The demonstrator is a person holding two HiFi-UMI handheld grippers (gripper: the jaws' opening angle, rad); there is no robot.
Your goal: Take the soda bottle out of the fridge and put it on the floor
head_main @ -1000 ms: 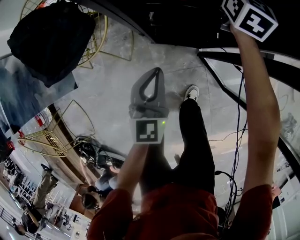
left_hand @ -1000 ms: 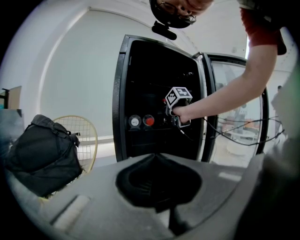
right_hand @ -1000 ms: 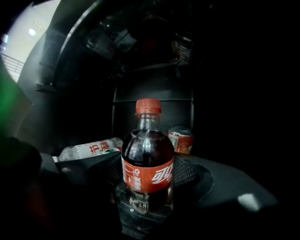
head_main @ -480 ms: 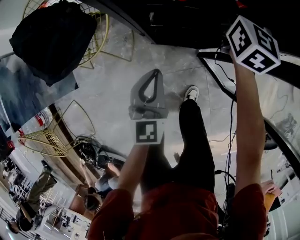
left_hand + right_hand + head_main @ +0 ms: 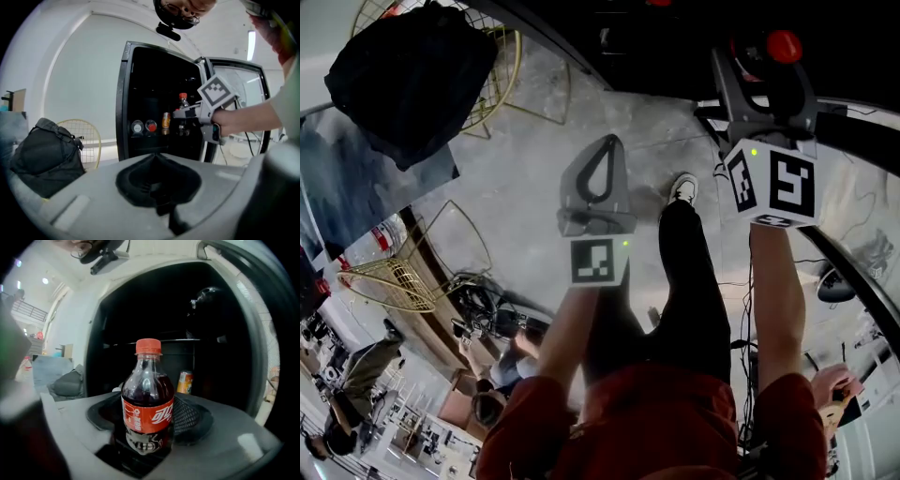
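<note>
While the right gripper [image 5: 149, 439] lay nearest, its jaws stood wide and clamped the lower body of the upright, red-capped soda bottle [image 5: 147, 394], which was held in the air at the mouth of the open fridge [image 5: 123, 103]. The left gripper [image 5: 602, 178], well apart from it, hung above the floor [image 5: 525, 141] with its jaws closed together on nothing. Beyond the bottle, an orange can [image 5: 185, 382] stood on a fridge shelf. Farther left, a black bag [image 5: 40, 157] lay on a wire chair [image 5: 89, 133].
</note>
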